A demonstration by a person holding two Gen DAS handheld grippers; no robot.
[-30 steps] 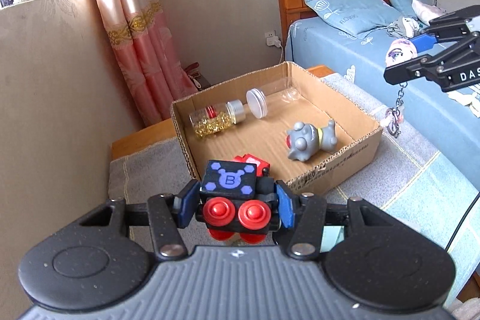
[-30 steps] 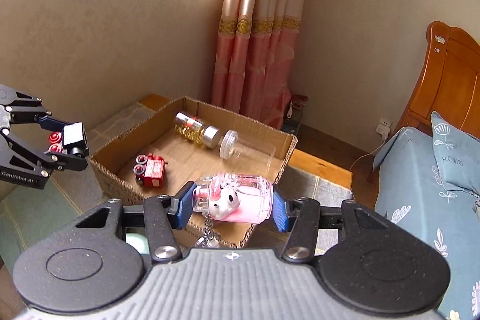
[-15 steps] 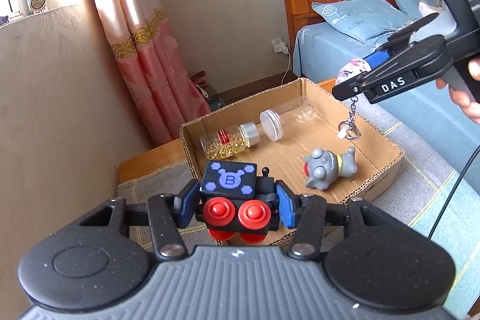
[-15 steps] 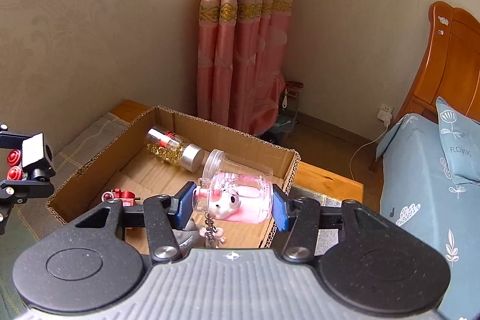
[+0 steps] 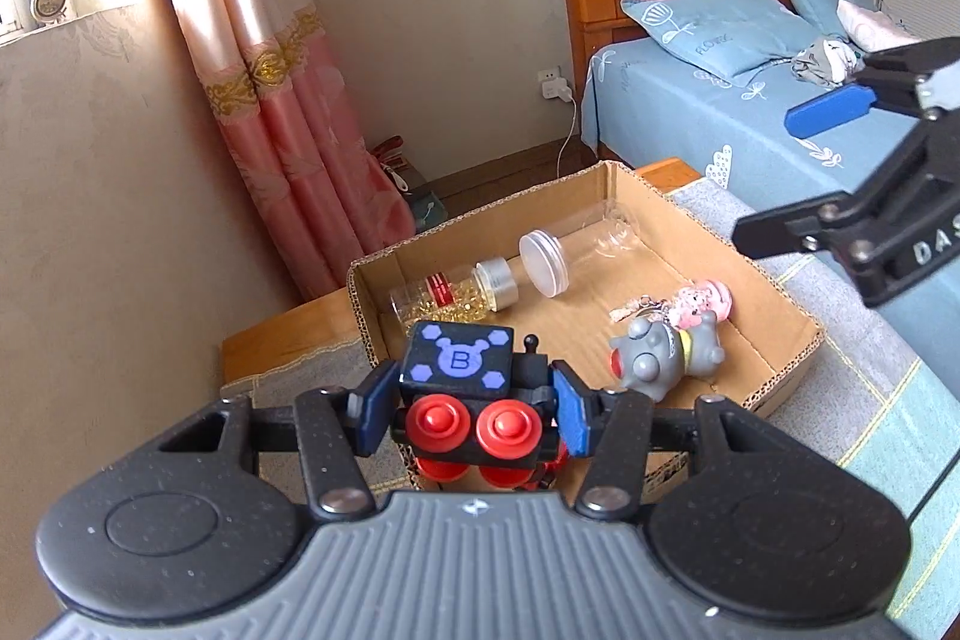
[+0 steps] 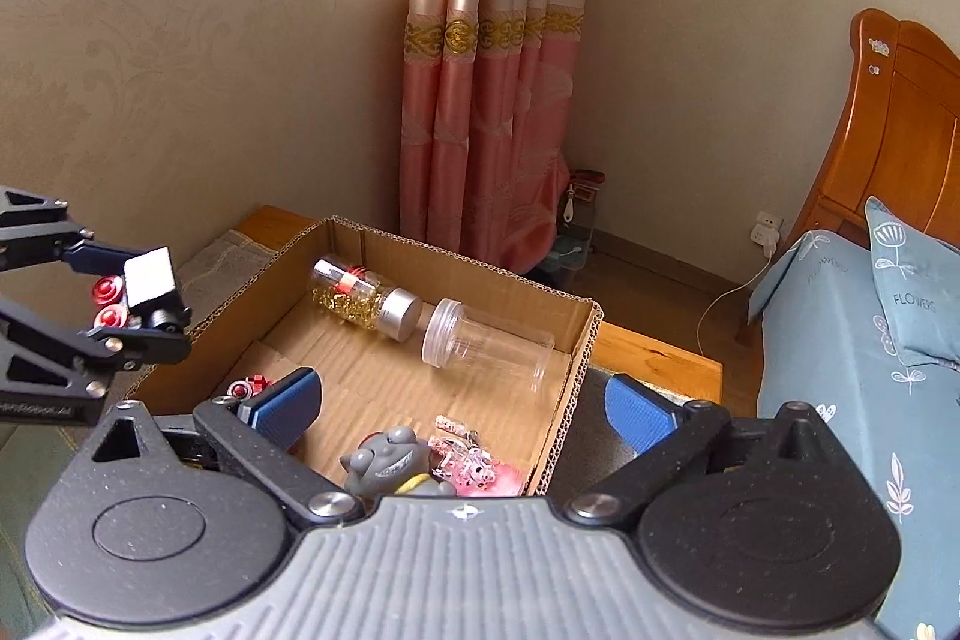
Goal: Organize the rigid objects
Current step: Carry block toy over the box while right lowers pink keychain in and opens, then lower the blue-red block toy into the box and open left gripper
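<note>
From the left wrist view I see the cardboard box (image 5: 774,304) at frame centre holding two jars (image 5: 456,289) at its back and a figurine (image 5: 660,361) beside the keychain (image 5: 699,301) in front, bed (image 5: 720,124) upper right.

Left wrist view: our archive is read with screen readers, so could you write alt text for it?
The left claw grips a black toy robot with red wheels above the near edge of a cardboard box. Inside lie two jars, a grey toy and a pink keychain. The right claw is opening, empty, before a blue bed.
</note>
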